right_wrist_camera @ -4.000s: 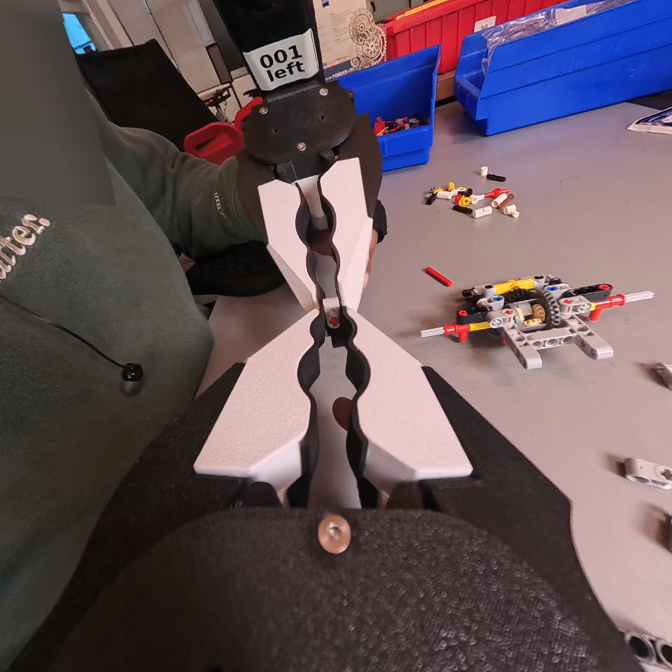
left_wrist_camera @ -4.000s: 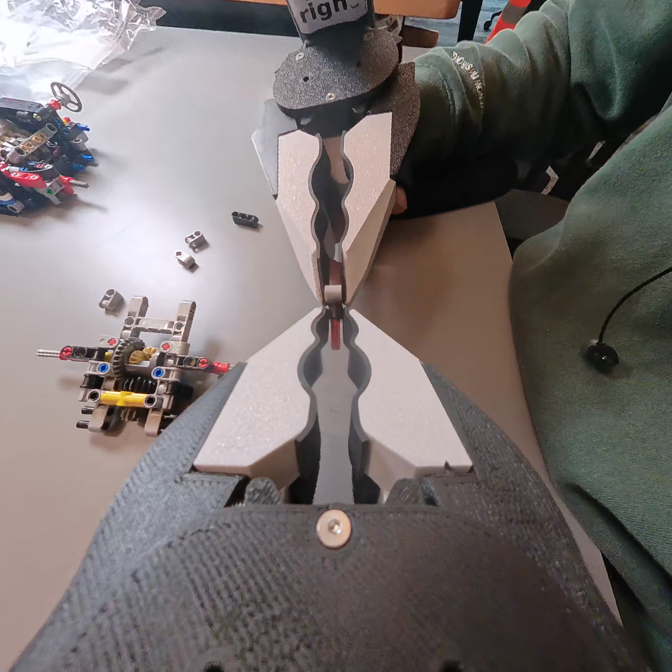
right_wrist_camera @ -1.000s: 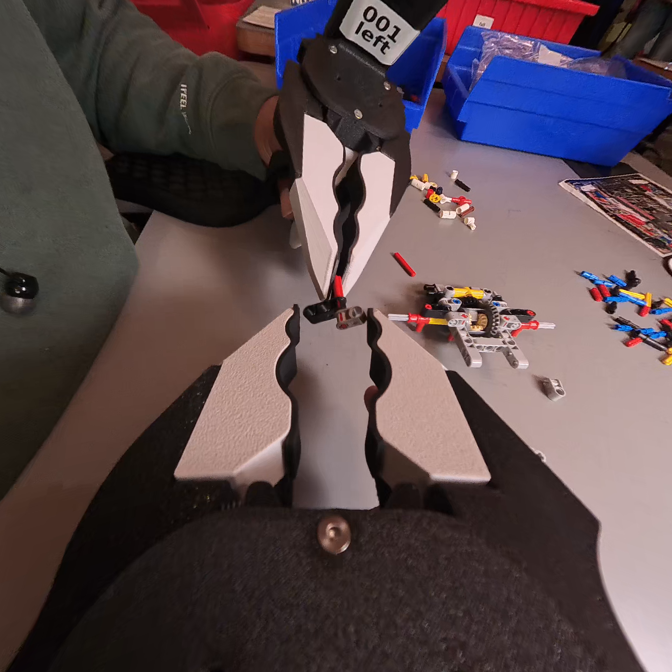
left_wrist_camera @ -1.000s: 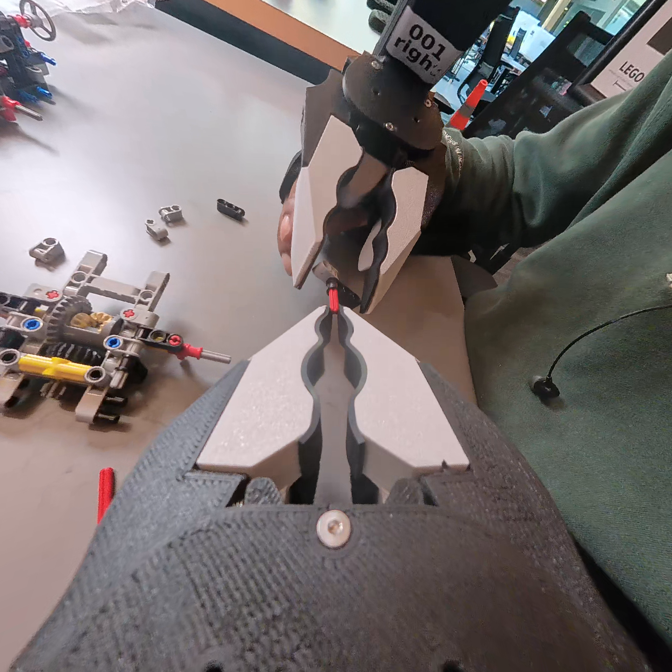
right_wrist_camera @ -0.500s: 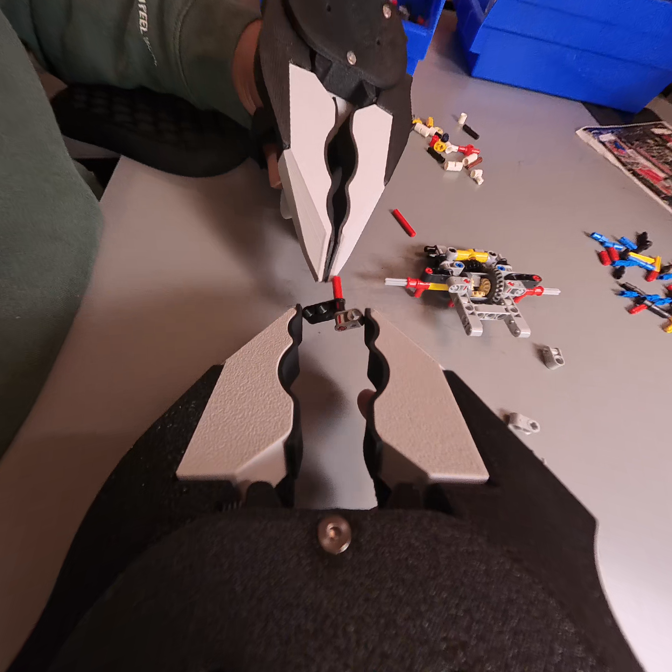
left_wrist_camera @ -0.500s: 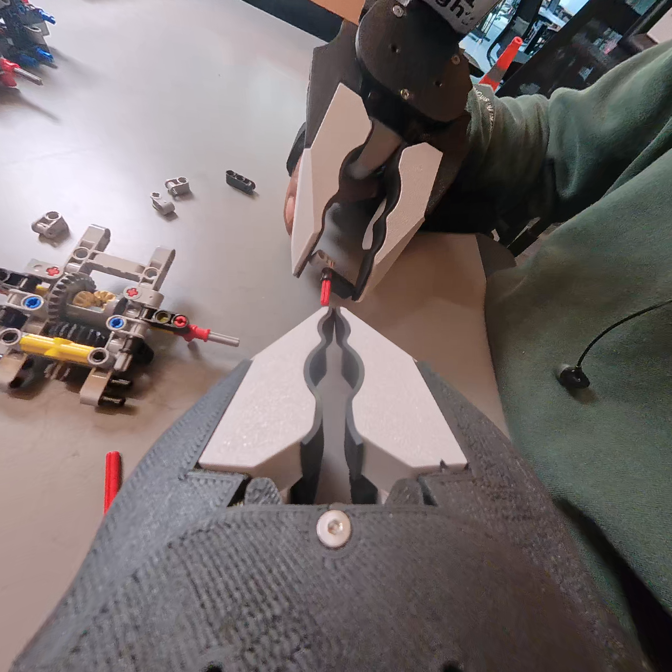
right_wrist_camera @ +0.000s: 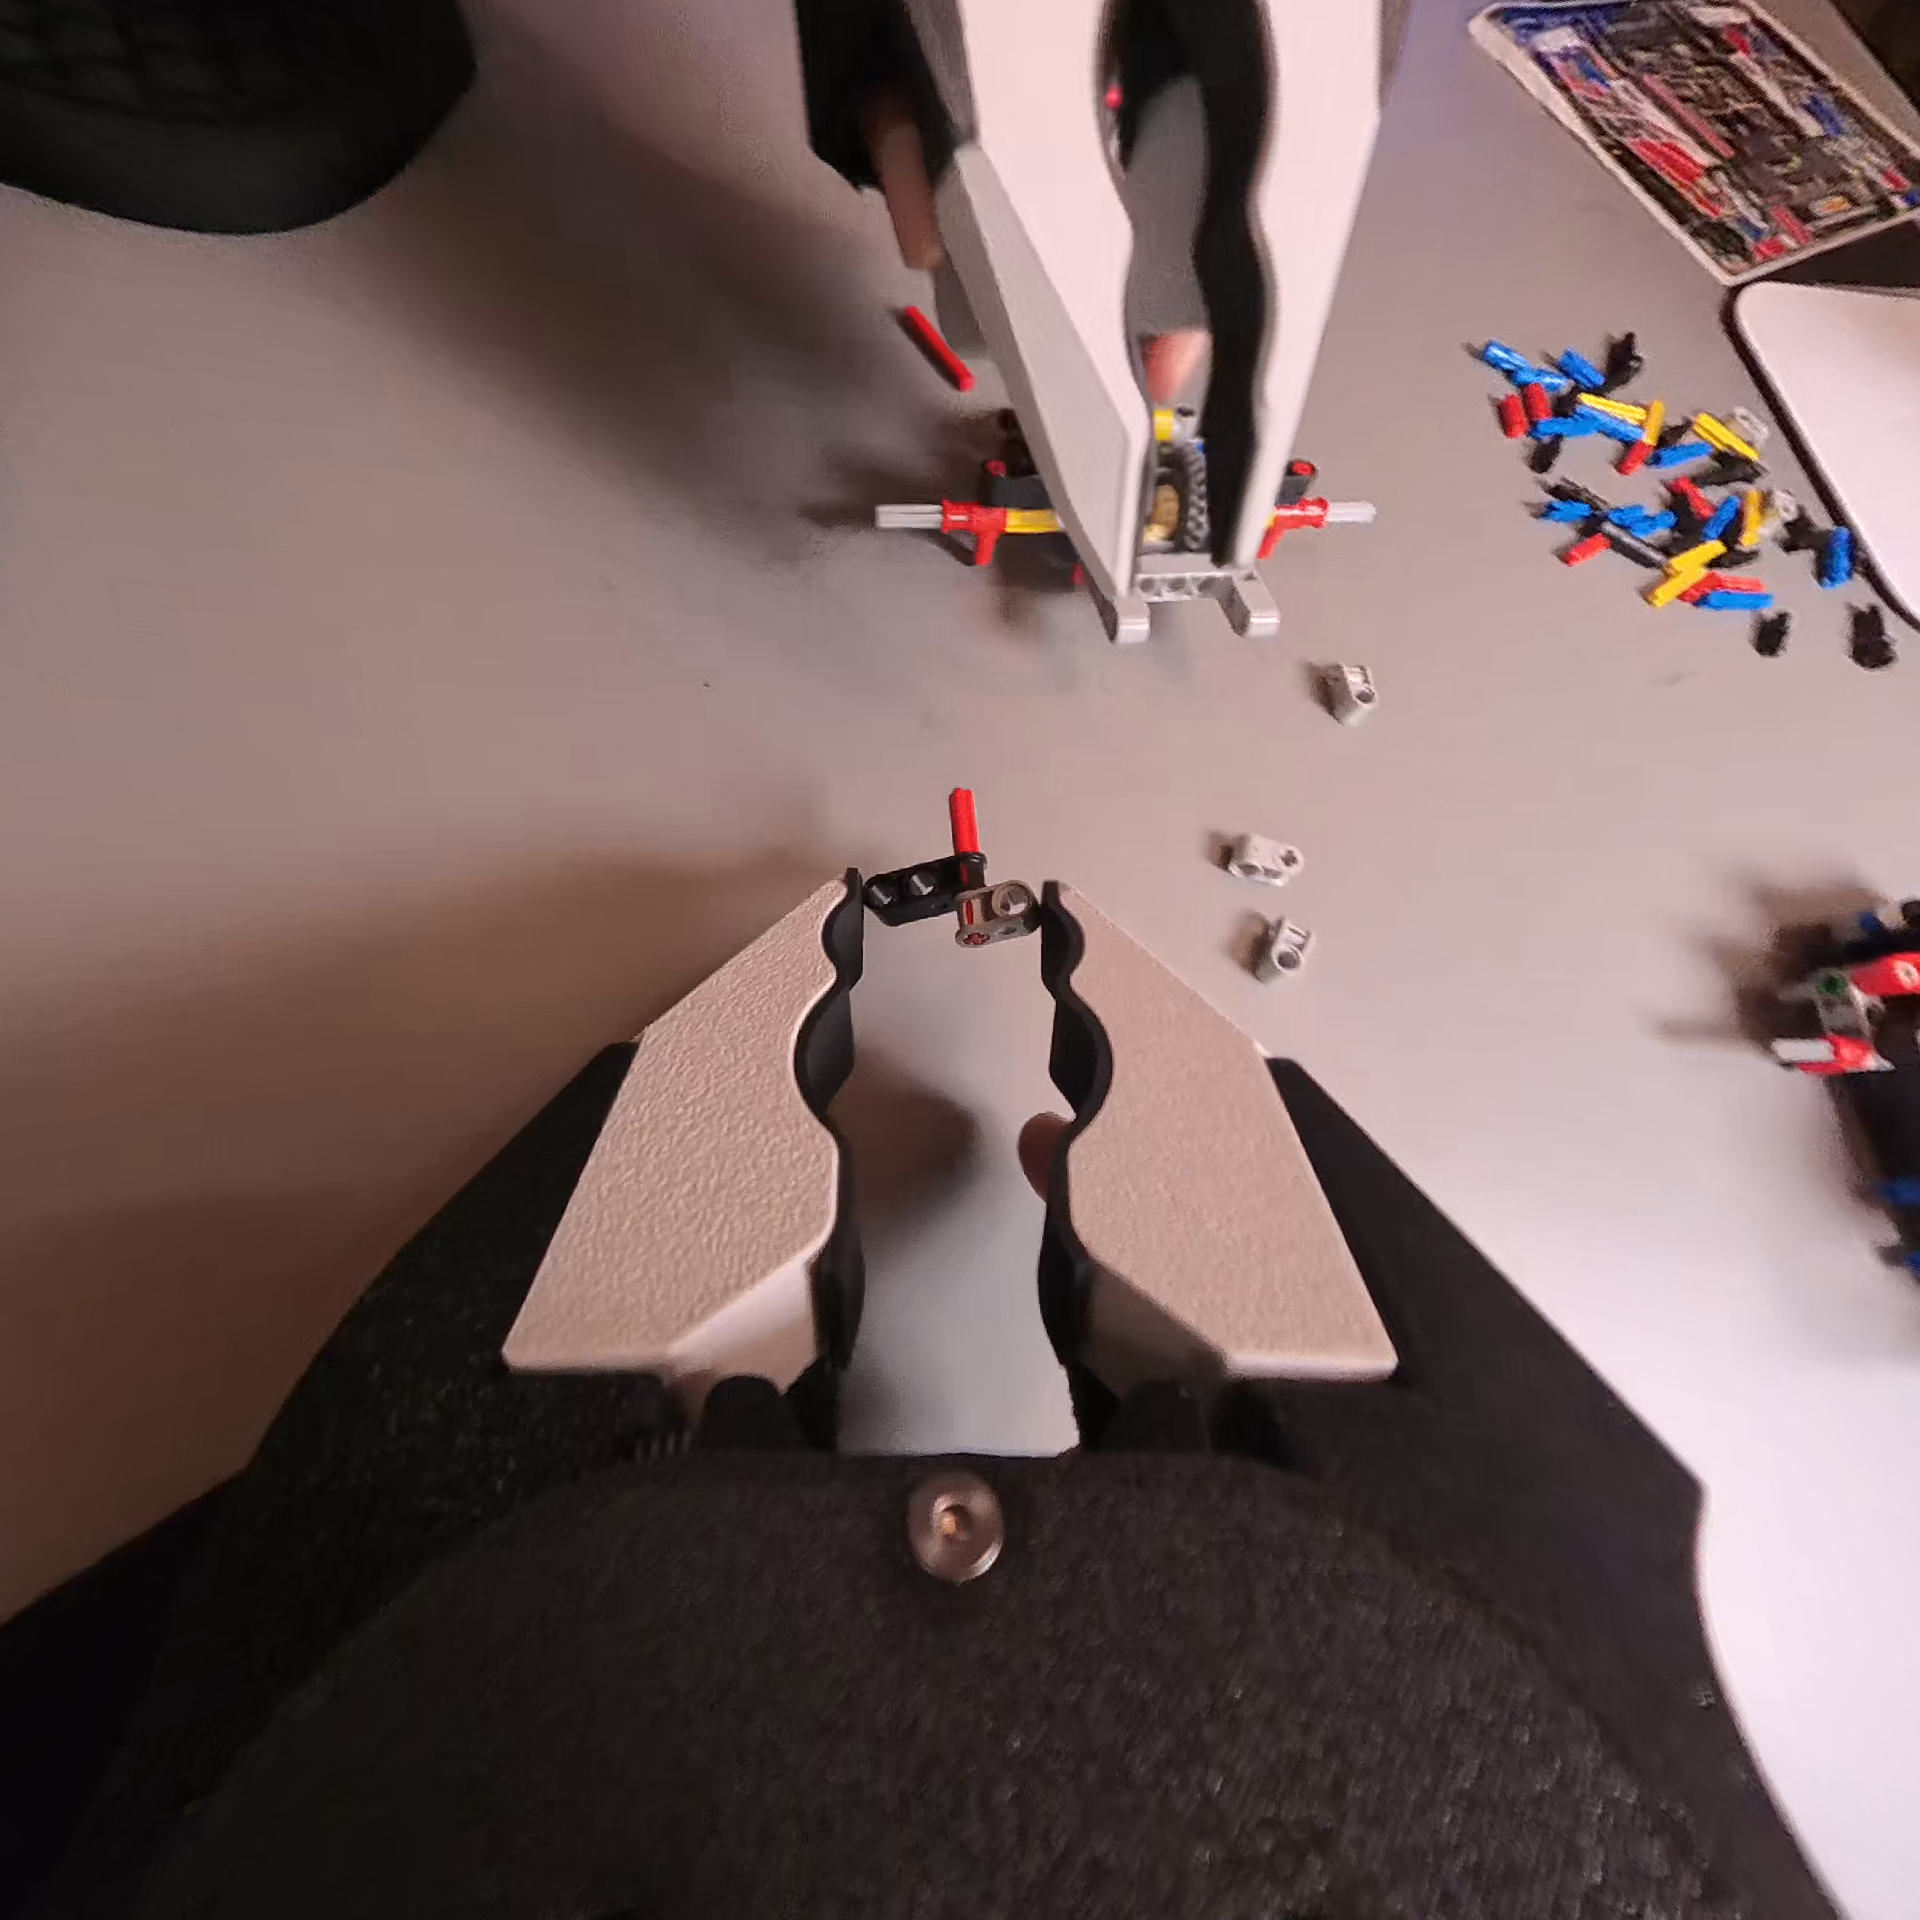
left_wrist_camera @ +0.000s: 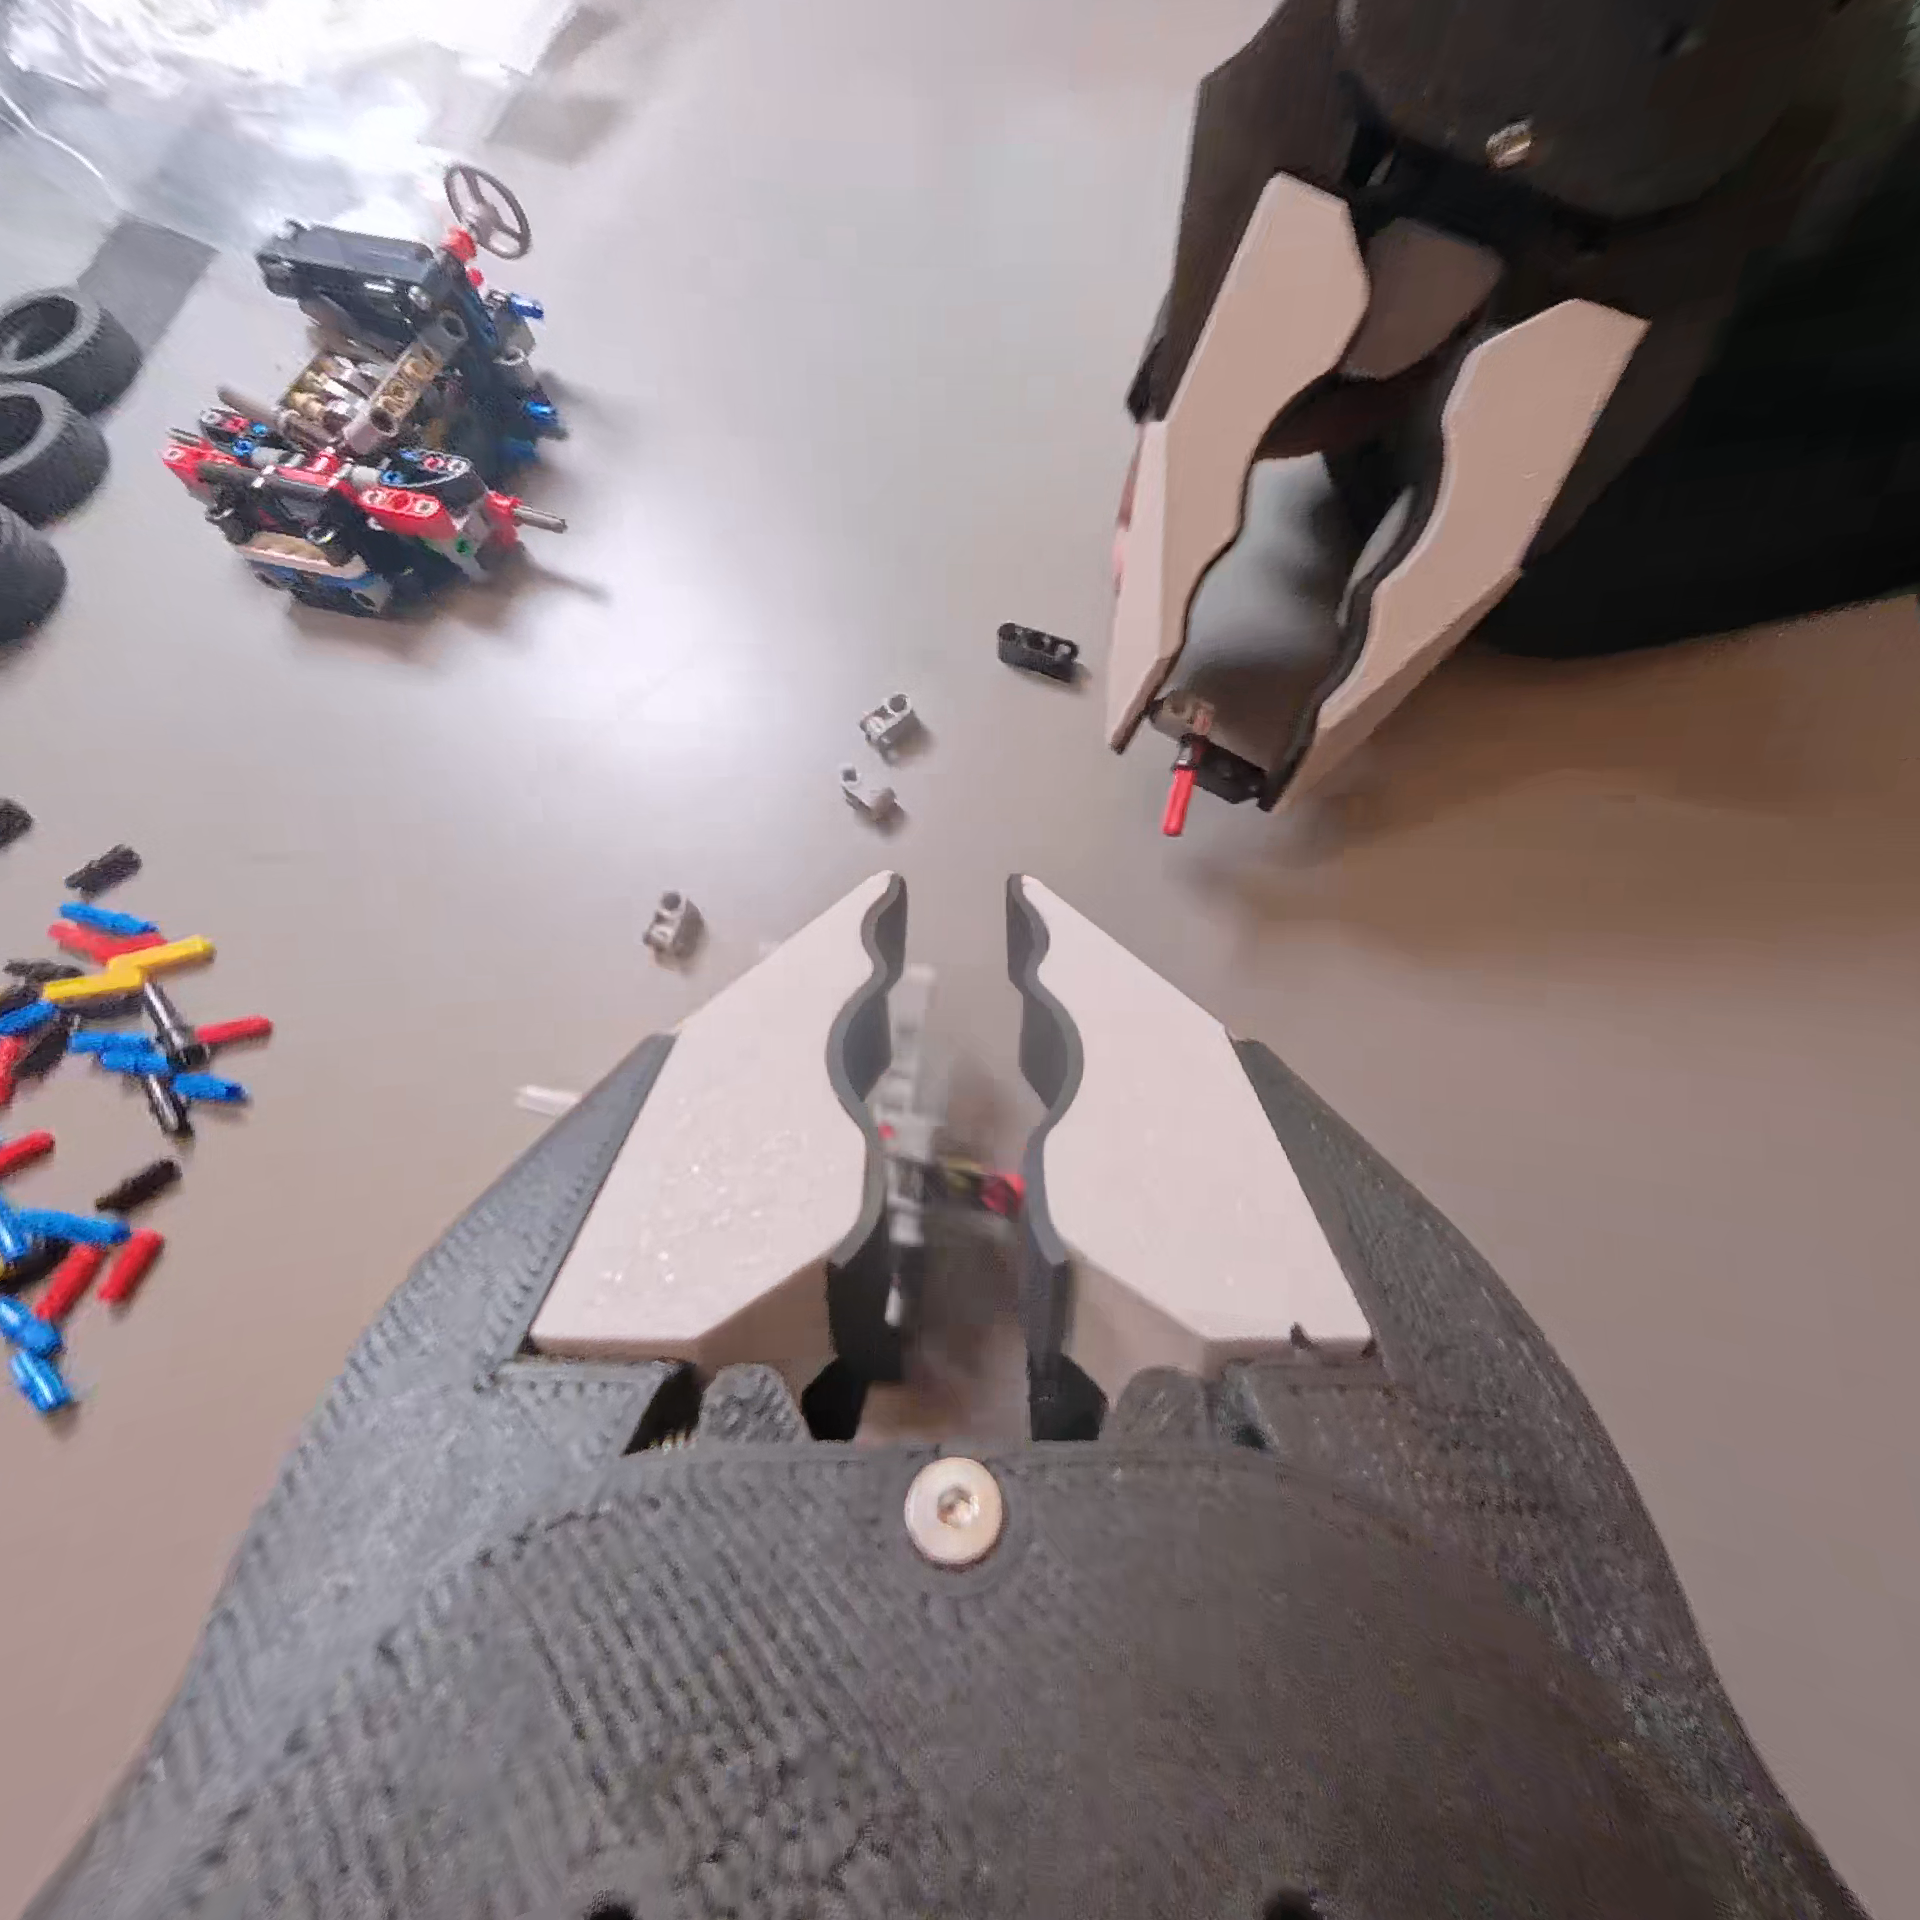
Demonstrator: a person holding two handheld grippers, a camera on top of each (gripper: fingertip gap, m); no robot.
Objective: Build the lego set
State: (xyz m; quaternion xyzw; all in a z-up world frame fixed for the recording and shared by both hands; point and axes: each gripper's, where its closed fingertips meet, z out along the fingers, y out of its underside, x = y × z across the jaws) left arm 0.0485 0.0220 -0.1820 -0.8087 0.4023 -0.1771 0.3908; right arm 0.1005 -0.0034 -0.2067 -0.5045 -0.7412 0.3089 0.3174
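Right gripper [right_wrist_camera: 951, 894] pinches small black-grey piece w/ red axle [right_wrist_camera: 962, 879] at fingertips. Left gripper [left_wrist_camera: 954, 883], jaws parted, straddles gear assembly [right_wrist_camera: 1179, 520] on table [right_wrist_camera: 468, 675]; bare table between them.

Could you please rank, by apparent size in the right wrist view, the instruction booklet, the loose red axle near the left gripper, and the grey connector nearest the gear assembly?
1. Instruction booklet, clearly largest, though cut off by the frame.
2. Red axle.
3. Grey connector.
The last two look close; the axle is longer, and sits farther away.
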